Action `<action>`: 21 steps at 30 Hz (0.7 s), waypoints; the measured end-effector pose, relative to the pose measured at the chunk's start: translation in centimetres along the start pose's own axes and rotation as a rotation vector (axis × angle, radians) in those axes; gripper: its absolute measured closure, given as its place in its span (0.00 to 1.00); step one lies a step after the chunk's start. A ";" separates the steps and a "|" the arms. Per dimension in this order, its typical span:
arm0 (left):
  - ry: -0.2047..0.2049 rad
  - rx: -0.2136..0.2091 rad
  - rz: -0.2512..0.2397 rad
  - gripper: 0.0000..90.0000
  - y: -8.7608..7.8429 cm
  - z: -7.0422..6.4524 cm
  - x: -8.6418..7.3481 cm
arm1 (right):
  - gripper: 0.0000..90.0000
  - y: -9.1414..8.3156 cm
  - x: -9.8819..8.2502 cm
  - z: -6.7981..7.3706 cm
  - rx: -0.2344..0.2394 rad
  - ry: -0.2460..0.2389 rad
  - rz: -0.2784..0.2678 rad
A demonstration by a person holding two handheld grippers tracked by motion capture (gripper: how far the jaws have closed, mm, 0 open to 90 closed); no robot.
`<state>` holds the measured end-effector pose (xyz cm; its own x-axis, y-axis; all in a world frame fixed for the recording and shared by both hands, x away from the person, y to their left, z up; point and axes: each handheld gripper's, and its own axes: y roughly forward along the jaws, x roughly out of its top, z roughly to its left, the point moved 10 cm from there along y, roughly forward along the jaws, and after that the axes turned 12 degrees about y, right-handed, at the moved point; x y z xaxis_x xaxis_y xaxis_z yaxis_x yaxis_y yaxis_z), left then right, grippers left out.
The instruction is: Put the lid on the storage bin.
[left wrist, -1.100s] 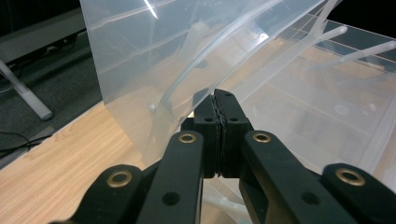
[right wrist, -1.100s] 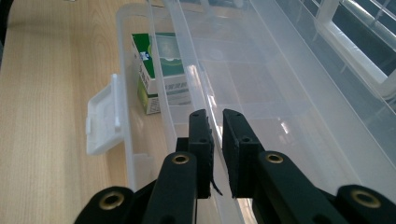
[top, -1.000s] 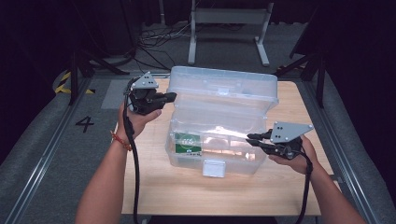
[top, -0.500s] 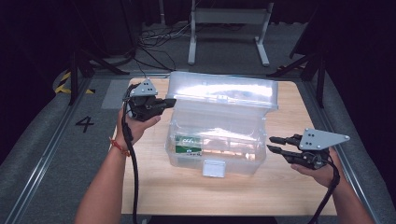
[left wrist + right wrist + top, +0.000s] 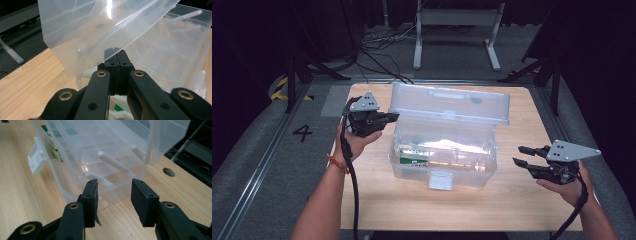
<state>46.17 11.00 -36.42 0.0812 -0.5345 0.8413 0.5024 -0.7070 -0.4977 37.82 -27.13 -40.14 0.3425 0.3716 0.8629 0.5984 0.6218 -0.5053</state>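
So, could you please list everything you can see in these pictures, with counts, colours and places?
Storage box: one, clear plastic, middle of the table.
Lid: one, clear, hinged up at the box's far edge.
Latch: one, white, on the box's near wall.
Packet: one, green and white, inside the box at its left end.
Table: one, light wood, under the box.
Frame: one, grey metal, on the floor beyond the table.
Left hand-held gripper: one, black, shut on the lid's left edge.
Right hand-held gripper: one, black, open, jaws just been opening, nothing between them, right of the box.
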 end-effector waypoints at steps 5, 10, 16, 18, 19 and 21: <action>0.011 -0.004 0.022 1.00 -0.1 -0.5 -0.4 | 0.63 -0.1 -1.6 -1.5 -0.045 0.048 0.022; 0.013 -0.019 0.034 1.00 -0.2 -1.5 -0.8 | 0.63 0.9 -3.5 -2.6 -0.077 0.088 0.054; 0.019 -0.028 0.050 1.00 -0.2 -2.3 -1.9 | 0.63 1.9 -5.2 -3.0 -0.073 0.122 0.074; 0.017 -0.034 0.056 1.00 -0.2 -2.6 -2.3 | 0.63 2.2 -5.5 -2.9 -0.067 0.123 0.082; 0.023 -0.031 0.060 1.00 -0.2 -2.7 -2.5 | 0.63 2.3 -5.6 -2.9 -0.067 0.123 0.084; 0.028 -0.035 0.060 1.00 -0.3 -2.8 -2.8 | 0.63 2.4 -5.6 -2.8 -0.068 0.123 0.084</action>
<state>43.41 11.44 -39.15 0.0860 -0.5890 0.8036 0.4672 -0.6885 -0.5547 39.40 -29.68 -46.12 0.4771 0.3310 0.8141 0.6102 0.5419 -0.5779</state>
